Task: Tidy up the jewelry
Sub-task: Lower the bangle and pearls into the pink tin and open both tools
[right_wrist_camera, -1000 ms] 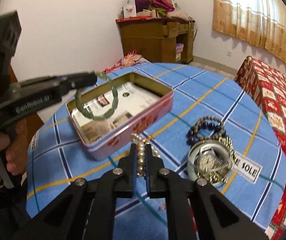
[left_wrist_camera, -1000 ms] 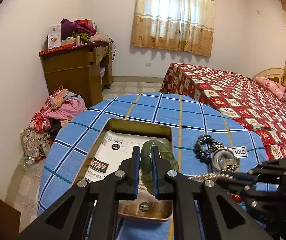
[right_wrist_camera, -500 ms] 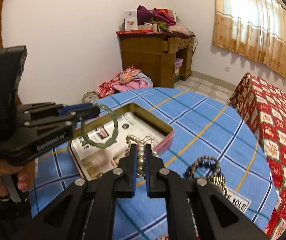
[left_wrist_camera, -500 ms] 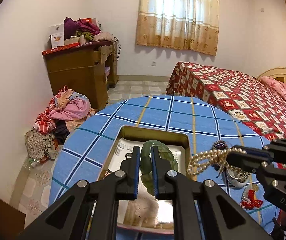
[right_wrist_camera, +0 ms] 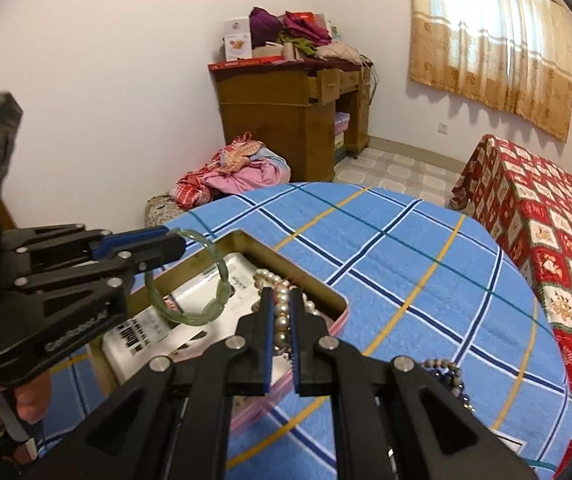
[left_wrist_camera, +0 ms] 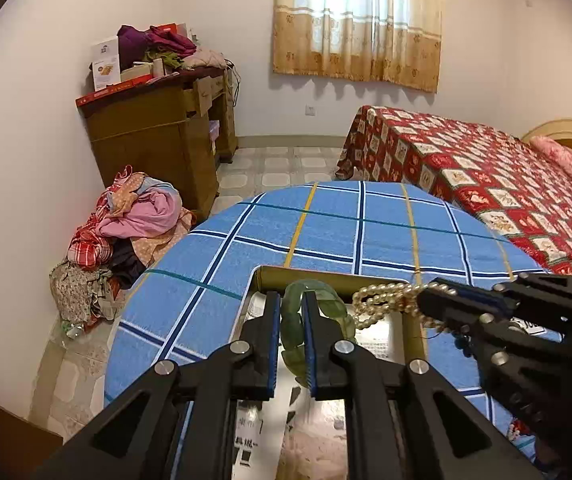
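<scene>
My left gripper (left_wrist_camera: 290, 303) is shut on a green jade bangle (left_wrist_camera: 327, 306) and holds it over the open tin box (left_wrist_camera: 325, 276) on the blue checked table. The bangle (right_wrist_camera: 190, 312) hangs from the left gripper (right_wrist_camera: 172, 246) in the right wrist view too. My right gripper (right_wrist_camera: 282, 308) is shut on a pearl necklace (right_wrist_camera: 280, 316) and holds it over the box's right part (right_wrist_camera: 286, 258). In the left wrist view the pearls (left_wrist_camera: 381, 300) hang from the right gripper (left_wrist_camera: 429, 300) above the box.
A dark bead bracelet (right_wrist_camera: 447, 374) lies on the tablecloth (left_wrist_camera: 325, 224) right of the box. The box bottom is lined with printed paper (right_wrist_camera: 154, 332). A bed (left_wrist_camera: 485, 172), a wooden desk (left_wrist_camera: 158, 140) and a clothes pile (left_wrist_camera: 126, 224) stand beyond the table.
My right gripper lifted the pearl necklace off the table and carried it left, over the box. My left gripper stayed over the box with the bangle, drawn back slightly.
</scene>
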Demonstrator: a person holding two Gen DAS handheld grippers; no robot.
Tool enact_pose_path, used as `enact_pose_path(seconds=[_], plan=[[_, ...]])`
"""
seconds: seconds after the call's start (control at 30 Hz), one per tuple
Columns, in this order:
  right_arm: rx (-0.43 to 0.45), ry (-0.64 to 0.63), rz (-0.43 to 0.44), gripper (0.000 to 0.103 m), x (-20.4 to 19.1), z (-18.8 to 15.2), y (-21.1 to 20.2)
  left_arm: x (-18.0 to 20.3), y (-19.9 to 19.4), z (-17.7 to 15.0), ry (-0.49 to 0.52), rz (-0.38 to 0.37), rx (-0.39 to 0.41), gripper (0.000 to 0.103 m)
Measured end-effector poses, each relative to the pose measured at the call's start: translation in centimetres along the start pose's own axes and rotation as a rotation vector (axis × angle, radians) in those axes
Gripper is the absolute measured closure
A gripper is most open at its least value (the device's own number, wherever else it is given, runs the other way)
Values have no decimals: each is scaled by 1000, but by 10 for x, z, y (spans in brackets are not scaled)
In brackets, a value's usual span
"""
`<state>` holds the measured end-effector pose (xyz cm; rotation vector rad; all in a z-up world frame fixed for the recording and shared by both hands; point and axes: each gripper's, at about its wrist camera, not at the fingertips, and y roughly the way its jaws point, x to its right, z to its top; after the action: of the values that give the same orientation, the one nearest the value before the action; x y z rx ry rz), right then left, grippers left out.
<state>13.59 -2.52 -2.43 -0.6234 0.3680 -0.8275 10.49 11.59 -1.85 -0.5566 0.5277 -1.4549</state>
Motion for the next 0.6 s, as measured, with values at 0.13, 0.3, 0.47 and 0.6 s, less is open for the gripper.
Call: enact_pose_path(seconds=[0.13, 0.3, 0.47, 0.6], plan=[[-23, -4, -11, 94, -4, -5, 16, -3, 14, 1, 4, 17, -15, 93], [-39, -12, -28, 94, -6, -13, 24, -5, 24, -2, 16, 25, -29, 93], [-44, -12, -32, 94, -7, -14, 25, -5, 35, -5, 21, 38, -54, 93], [-44, -20, -39, 94, -10, -13, 26, -6, 39, -6, 22, 37, -65, 93]])
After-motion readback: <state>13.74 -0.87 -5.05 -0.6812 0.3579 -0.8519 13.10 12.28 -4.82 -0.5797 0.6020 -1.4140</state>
